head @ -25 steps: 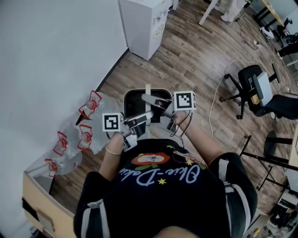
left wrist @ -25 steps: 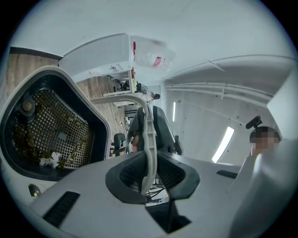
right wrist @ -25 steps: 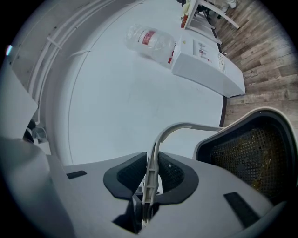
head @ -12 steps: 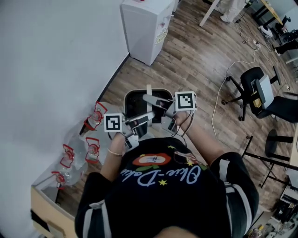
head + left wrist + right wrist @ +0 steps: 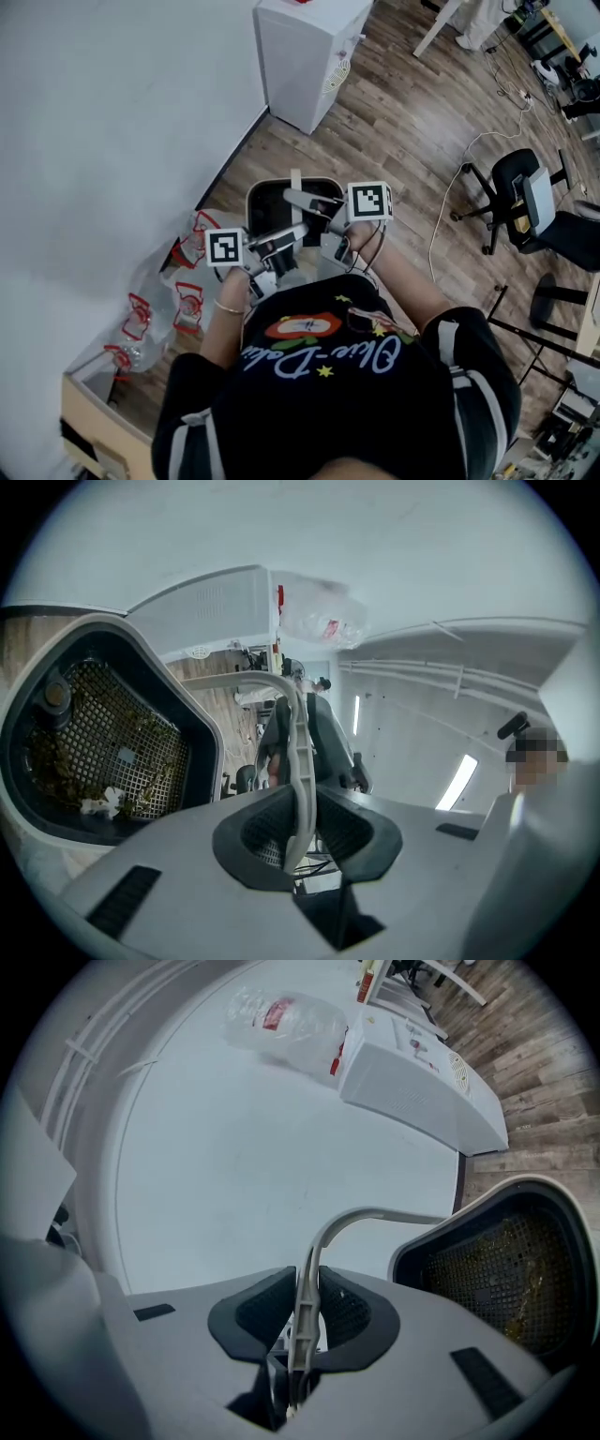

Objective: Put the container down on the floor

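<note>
I hold the container (image 5: 281, 202), a white-rimmed bin with a black inside and a mesh bottom, in front of the person's chest, above the wood floor. Its thin white handle (image 5: 298, 761) runs between the pads of my left gripper (image 5: 300, 810), which is shut on it; the bin's mesh (image 5: 103, 747) shows at left. My right gripper (image 5: 305, 1321) is shut on the same handle (image 5: 323, 1237), with the bin (image 5: 506, 1260) at right. In the head view the left gripper (image 5: 296, 232) reaches in from the left and the right gripper (image 5: 292, 198) from the right.
A white cabinet (image 5: 309, 56) stands against the wall ahead. Clear bottles with red labels (image 5: 173, 291) lie by the wall at left, above a cardboard box (image 5: 94, 412). An office chair (image 5: 530, 202) and a cable (image 5: 450, 183) are on the floor at right.
The head view has shifted a little, so the cabinet shows lower in the picture. Both grippers keep their hold on the handle and the container stays in the same place before the person.
</note>
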Demonstrator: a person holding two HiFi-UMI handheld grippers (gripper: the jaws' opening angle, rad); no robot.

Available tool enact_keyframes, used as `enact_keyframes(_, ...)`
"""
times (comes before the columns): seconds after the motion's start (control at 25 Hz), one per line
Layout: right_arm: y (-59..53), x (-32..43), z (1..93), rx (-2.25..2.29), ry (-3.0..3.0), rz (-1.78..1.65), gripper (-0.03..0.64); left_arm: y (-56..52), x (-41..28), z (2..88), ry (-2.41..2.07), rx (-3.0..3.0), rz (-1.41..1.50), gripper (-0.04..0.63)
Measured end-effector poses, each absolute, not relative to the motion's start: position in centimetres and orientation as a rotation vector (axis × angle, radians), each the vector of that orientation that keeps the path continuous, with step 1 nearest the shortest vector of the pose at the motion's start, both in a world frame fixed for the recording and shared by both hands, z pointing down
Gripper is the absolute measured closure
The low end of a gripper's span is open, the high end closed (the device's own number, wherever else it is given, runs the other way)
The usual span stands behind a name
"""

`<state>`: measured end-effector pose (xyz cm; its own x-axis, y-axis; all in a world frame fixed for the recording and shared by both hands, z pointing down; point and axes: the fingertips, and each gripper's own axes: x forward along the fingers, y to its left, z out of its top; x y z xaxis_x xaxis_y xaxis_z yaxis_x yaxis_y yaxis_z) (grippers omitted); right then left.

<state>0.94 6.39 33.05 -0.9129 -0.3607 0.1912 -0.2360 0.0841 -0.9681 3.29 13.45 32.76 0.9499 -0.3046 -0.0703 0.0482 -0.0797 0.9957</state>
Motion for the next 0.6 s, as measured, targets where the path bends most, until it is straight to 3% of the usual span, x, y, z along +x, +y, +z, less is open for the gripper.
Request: enact_keyframes(0.6,-4.2,-1.6,36.3,-0.355,2.414,-2.145,0.551,2.2,2.3,35.8,-0.420,1.556,-0.441,0.549)
